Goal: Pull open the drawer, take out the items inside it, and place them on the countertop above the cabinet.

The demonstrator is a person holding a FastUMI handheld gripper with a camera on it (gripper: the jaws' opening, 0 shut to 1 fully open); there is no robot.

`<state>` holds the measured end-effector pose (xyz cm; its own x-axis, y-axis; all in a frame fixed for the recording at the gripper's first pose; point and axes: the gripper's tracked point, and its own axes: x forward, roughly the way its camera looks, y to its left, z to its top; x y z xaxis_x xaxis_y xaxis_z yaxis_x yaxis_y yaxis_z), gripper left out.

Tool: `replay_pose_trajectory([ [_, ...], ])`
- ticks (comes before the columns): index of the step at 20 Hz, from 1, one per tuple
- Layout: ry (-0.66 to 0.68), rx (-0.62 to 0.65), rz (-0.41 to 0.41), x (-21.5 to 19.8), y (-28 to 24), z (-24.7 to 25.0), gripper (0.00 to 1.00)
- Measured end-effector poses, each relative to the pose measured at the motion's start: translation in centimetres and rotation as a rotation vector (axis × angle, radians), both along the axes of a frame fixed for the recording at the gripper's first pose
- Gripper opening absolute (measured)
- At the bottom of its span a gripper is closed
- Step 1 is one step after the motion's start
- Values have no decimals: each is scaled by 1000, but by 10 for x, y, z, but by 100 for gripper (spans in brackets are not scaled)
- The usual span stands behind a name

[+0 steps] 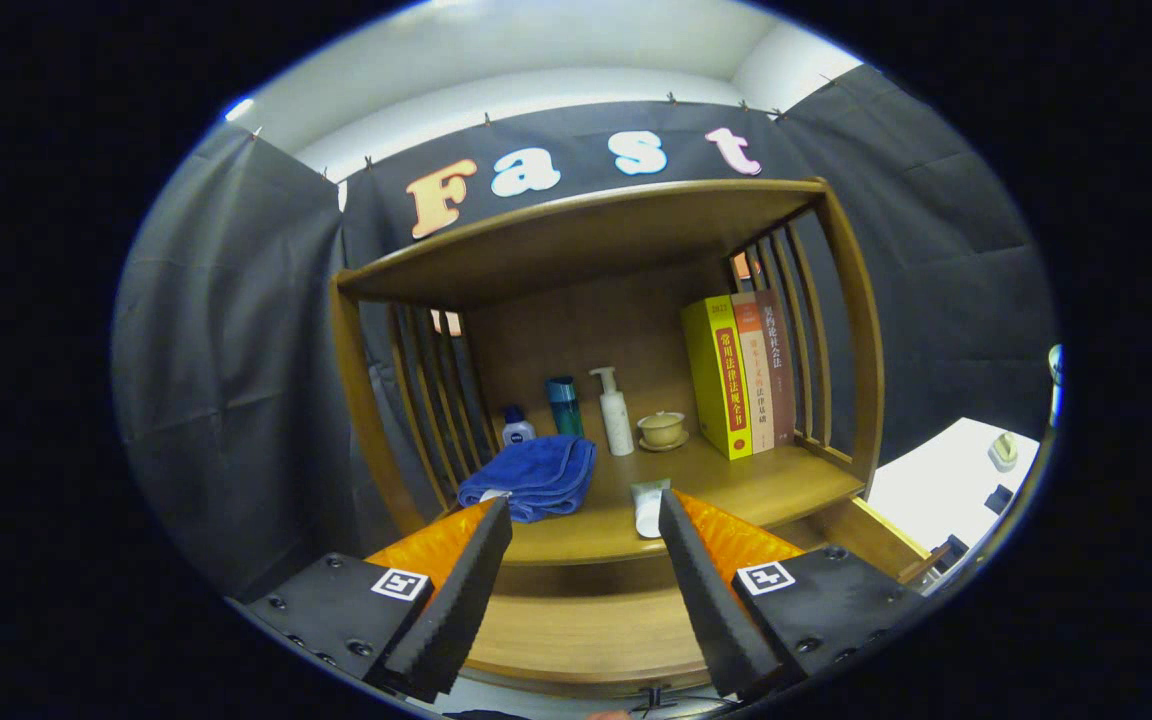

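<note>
My gripper (584,502) is open, with nothing between its fingers, and hovers at the front edge of the wooden countertop (796,485). A white tube (647,505) lies on that front edge, right beside the right fingertip (671,505). A folded blue towel (536,475) rests on the countertop just beyond the left fingertip (498,510). Below the fingers the drawer (586,625) stands pulled out. Its bare wooden bottom shows between the fingers, and its side parts are hidden by the gripper body.
At the back of the countertop stand a small blue-capped bottle (517,428), a teal bottle (564,404), a white pump bottle (615,412), a cup on a saucer (662,430) and three upright books (736,375). Slatted sides and a top shelf (586,235) enclose the space. A white table (946,485) lies to the right.
</note>
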<state>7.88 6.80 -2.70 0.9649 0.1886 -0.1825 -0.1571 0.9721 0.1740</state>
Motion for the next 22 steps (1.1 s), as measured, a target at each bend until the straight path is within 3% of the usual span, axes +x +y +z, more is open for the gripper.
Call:
replay_pose_trajectory([
  [11,-192,-183,27,-96,-16,2,98],
  [22,-120,-165,70,-170,-10,-91,98],
])
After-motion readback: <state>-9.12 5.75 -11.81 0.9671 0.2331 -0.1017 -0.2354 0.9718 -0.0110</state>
